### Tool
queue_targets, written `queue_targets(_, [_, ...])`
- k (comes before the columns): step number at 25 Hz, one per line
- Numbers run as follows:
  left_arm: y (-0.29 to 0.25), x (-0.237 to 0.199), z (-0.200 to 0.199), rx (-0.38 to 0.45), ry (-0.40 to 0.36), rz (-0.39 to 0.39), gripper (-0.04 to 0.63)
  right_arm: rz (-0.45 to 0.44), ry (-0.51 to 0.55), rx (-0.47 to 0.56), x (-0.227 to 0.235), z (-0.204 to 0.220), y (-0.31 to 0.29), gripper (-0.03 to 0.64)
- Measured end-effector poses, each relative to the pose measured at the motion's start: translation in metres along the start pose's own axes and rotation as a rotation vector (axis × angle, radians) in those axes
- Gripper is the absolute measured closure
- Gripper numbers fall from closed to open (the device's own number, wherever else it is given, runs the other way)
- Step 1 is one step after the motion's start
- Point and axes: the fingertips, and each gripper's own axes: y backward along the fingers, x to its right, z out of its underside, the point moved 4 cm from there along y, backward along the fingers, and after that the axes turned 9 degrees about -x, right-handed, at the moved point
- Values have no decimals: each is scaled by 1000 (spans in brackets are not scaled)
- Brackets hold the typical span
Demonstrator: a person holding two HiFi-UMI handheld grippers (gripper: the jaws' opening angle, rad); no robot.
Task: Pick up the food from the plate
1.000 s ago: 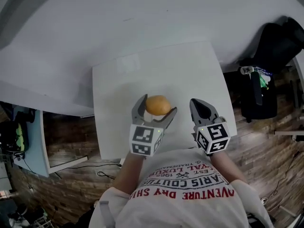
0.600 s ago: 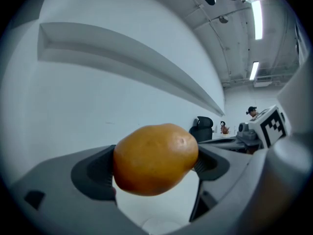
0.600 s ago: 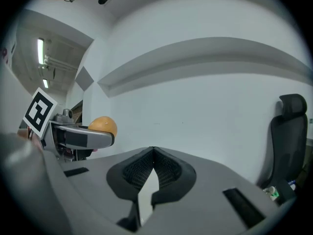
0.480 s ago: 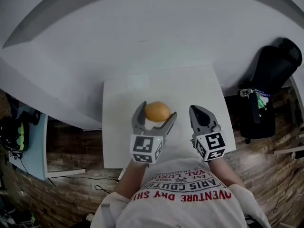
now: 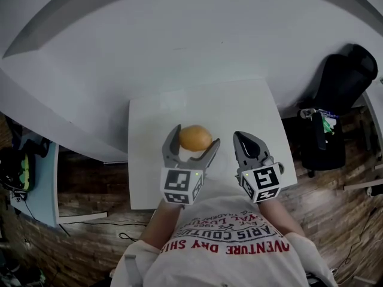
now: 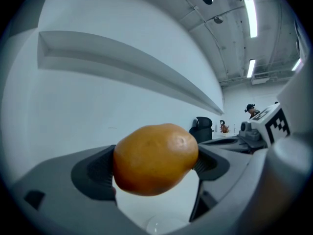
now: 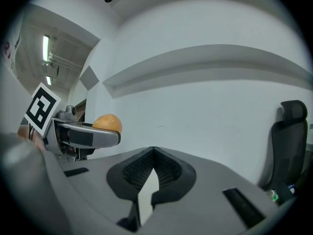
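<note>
An orange-brown, rounded piece of food [image 5: 195, 137] hangs above the white table [image 5: 239, 103], and my left gripper [image 5: 194, 140] is shut on it. In the left gripper view the food [image 6: 155, 158] fills the gap between the two dark pads, squeezed from both sides. My right gripper [image 5: 246, 139] hovers just right of it, shut and empty. The right gripper view shows its jaws [image 7: 153, 152] meeting at the tips, with the food [image 7: 107, 122] and the left gripper [image 7: 88, 136] off to the left. A faint round rim, perhaps the plate, shows under the food.
A black office chair [image 5: 349, 76] and a dark bag [image 5: 323, 137] stand right of the table. A white wall with a ledge [image 5: 179, 34] runs behind it. A pale blue panel [image 5: 36, 181] lies on the wooden floor at left.
The left gripper keeps its hold on the food. Both grippers have drifted slightly left and nearer the person's body, and the head view has tilted a little.
</note>
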Motion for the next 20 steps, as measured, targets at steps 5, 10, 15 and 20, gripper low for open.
queue_targets(5, [-1,3,4,-19,0,4,106,22,-10,-3,4,2,4,606])
queue_targets(10, [1,10,8,-17,-1,3,106,32,-15,-2,6,6,11,606])
queue_targets(15, [4,11,7,-4,-22,-18,106,33,-16,3,7,7,12,606])
queue_targets(20, [7,10,10,-4,-18,-9,106,36,4,-18,3,13,11,606])
